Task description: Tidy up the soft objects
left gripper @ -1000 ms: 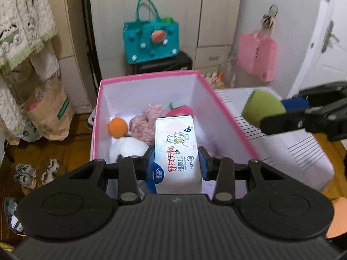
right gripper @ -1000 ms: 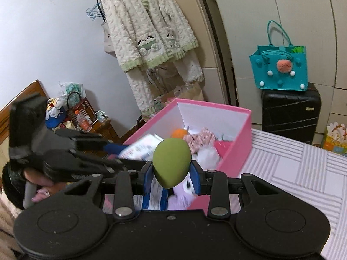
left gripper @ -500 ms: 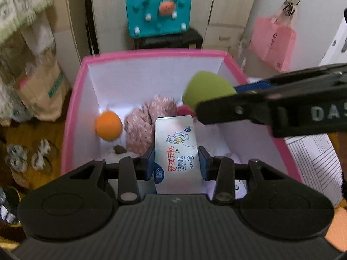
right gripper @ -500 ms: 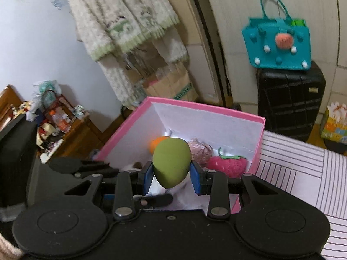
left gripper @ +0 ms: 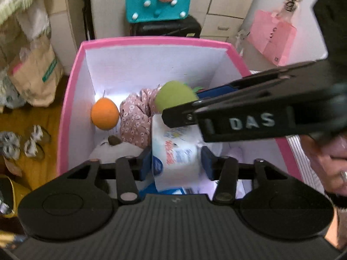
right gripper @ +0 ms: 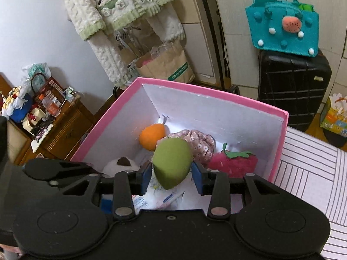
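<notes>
- Two grippers are over the pink box (right gripper: 216,94) at once, and each one is holding something soft.
- Our left gripper (left gripper: 176,159) is squeezed shut on the tissue pack (left gripper: 175,151), low inside the box near the front.
- Our right gripper (right gripper: 171,172) is pinching the green sponge egg (right gripper: 172,162), just above the things in the box.
- We think the step now is dropping both things in. Next, we would open each gripper and let go, then lift straight up.
- Already in the box are an orange ball (left gripper: 105,113), a flowery pink cloth (left gripper: 135,119), a fuzzy strawberry (right gripper: 233,162) and a white plush toy (right gripper: 120,165).
- Our right gripper reaches across above the left one, so the two could bump. We should move one at a time.
- The green egg is round and may roll off the cloth when it lands.
- Around the box we see a teal bag (right gripper: 284,29) on a black suitcase (right gripper: 292,93), a paper bag (left gripper: 35,73) on the floor, and a striped white cover (right gripper: 310,173) beside the box.
</notes>
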